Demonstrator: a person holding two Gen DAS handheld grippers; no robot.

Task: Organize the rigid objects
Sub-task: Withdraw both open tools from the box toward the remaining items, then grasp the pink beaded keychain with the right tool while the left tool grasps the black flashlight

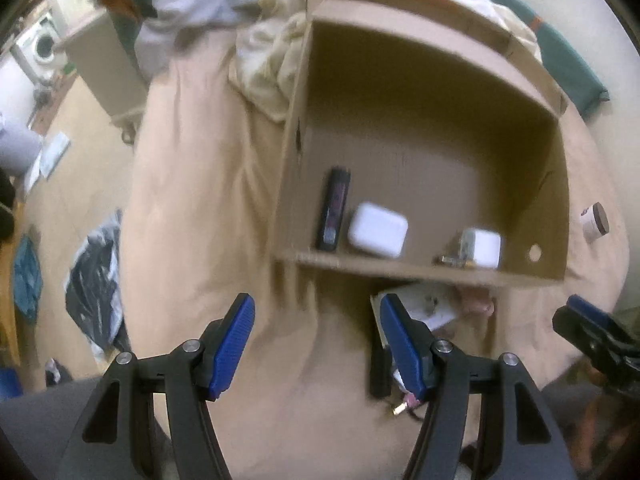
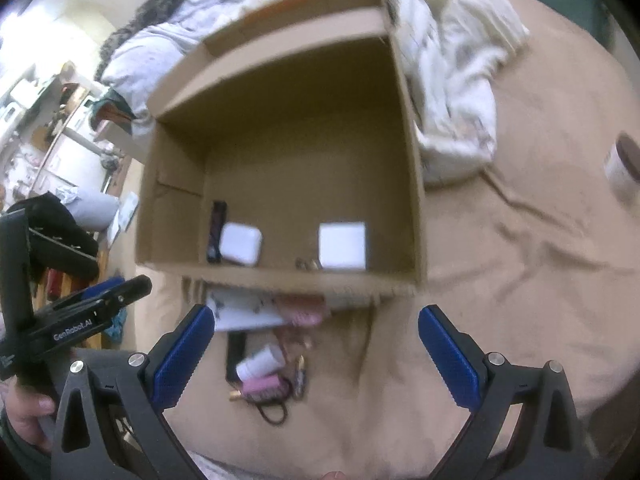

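Both tongs, left (image 1: pixel 316 344) and right (image 2: pixel 312 352), spread wide, empty. Risk: small pink cylinder (image 2: pixel 262 386) slipping, rolling on soft tan bedspread (image 2: pixel 500 280) short of open brown cardboard box (image 2: pixel 416 184).

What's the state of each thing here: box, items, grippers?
cardboard box: open, flaps up, on the bed
black device: inside box, flat
white case: inside box, beside the black device
white charger: inside box, prongs out
jar: outside box, lid on
small items: loose on the bedspread before the box
left gripper: open, empty
right gripper: open, empty
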